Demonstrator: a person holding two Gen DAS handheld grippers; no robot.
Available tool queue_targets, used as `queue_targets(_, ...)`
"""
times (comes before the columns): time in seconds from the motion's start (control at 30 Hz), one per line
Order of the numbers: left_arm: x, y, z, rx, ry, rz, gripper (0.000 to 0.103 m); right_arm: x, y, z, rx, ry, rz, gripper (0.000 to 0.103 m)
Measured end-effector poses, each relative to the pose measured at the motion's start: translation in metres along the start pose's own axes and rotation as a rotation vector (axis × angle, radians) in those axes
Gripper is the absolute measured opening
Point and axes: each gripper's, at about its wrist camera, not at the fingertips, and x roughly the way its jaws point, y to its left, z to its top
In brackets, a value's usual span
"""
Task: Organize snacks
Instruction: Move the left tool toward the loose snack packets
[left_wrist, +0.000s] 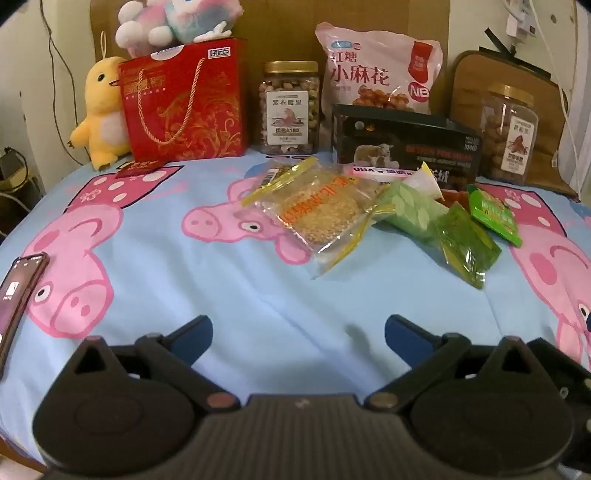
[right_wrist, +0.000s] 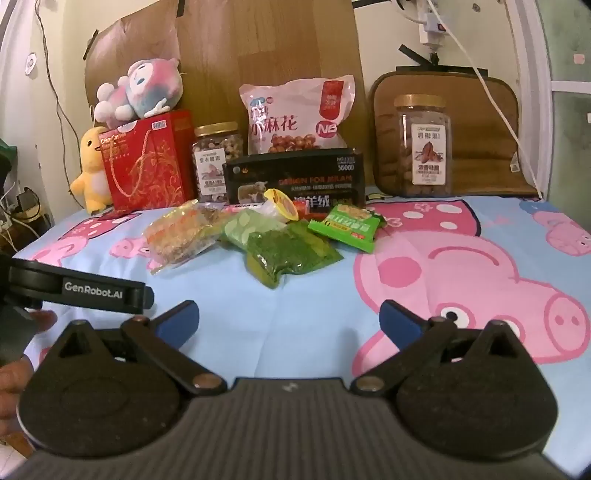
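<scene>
Both tongs, left tongs (left_wrist: 298, 332) and right tongs (right_wrist: 288, 319), are hanging released and empty over the bed (left_wrist: 258, 295). Sorting is seemingly not yet starting; loose snack packets (right_wrist: 291, 254) are lying ahead, calling for a forward reach.

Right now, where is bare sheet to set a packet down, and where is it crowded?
Free: the sheet between the open left gripper and the snack pile, and between the phone and the pile. Crowded: from red gift bag to right jar.
</scene>
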Motion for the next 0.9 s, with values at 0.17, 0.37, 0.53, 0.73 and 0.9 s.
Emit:
queue_targets(0.17,-0.006,0.009,0.002,-0.029,-0.025,-0.037,0.103,0.0,-0.005,0.003,0.025,0.002,0.007,0.103)
queue_targets(0.37,-0.012,0.017,0.001,-0.048,-0.067,-0.049,0.103,0.007,-0.021,0.044,0.026,-0.019,0.041,0.103)
queue_targets(0.53,-0.021,0.036,-0.002,-0.052,-0.14,0.007,0.092,-0.011,-0.034,0.087,0.086,-0.178,0.13,0.103)
queue_targets(0.73,-0.029,0.077,0.004,-0.092,-0.194,-0.046,0.08,0.013,-0.026,0.08,0.085,-0.093,0.243,0.043)
queue_targets(0.9,-0.024,0.106,0.037,-0.143,-0.22,-0.133,0.074,0.044,0.001,0.056,0.089,0.071,0.352,0.027)
